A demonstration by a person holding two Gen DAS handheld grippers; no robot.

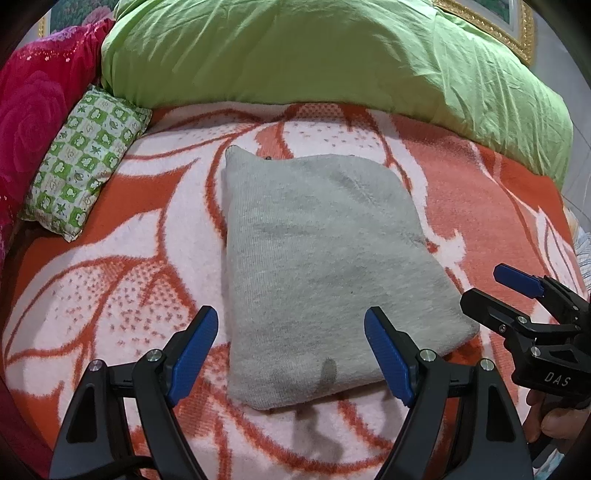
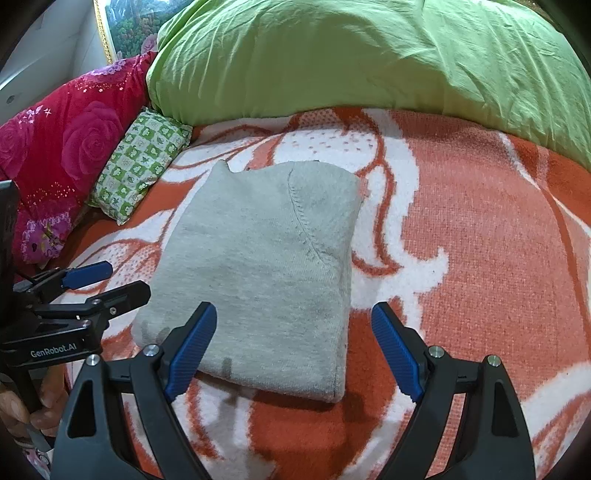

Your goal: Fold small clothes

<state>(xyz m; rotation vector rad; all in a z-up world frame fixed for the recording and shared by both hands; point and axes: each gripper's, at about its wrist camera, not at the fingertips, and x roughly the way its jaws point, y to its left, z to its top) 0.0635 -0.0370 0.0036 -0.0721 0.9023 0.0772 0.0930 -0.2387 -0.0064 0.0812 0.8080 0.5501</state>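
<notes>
A grey knitted garment (image 1: 321, 266) lies folded into a compact rectangle on the orange and white blanket (image 1: 110, 295). In the right wrist view the same grey garment (image 2: 258, 266) shows a stitched seam across its top layer. My left gripper (image 1: 291, 350) hovers open over the garment's near edge, nothing between its blue pads. My right gripper (image 2: 295, 350) is open too, above the garment's near right corner. Each gripper shows in the other's view, the right gripper (image 1: 495, 288) at the right edge, the left gripper (image 2: 110, 280) at the left edge.
A large green duvet (image 1: 314, 51) is piled along the far side. A small green checked pillow (image 1: 85, 162) and a red rose-patterned quilt (image 1: 33, 110) lie at the far left. A gold picture frame (image 1: 517, 29) stands behind. A hand (image 2: 22, 406) holds the left gripper.
</notes>
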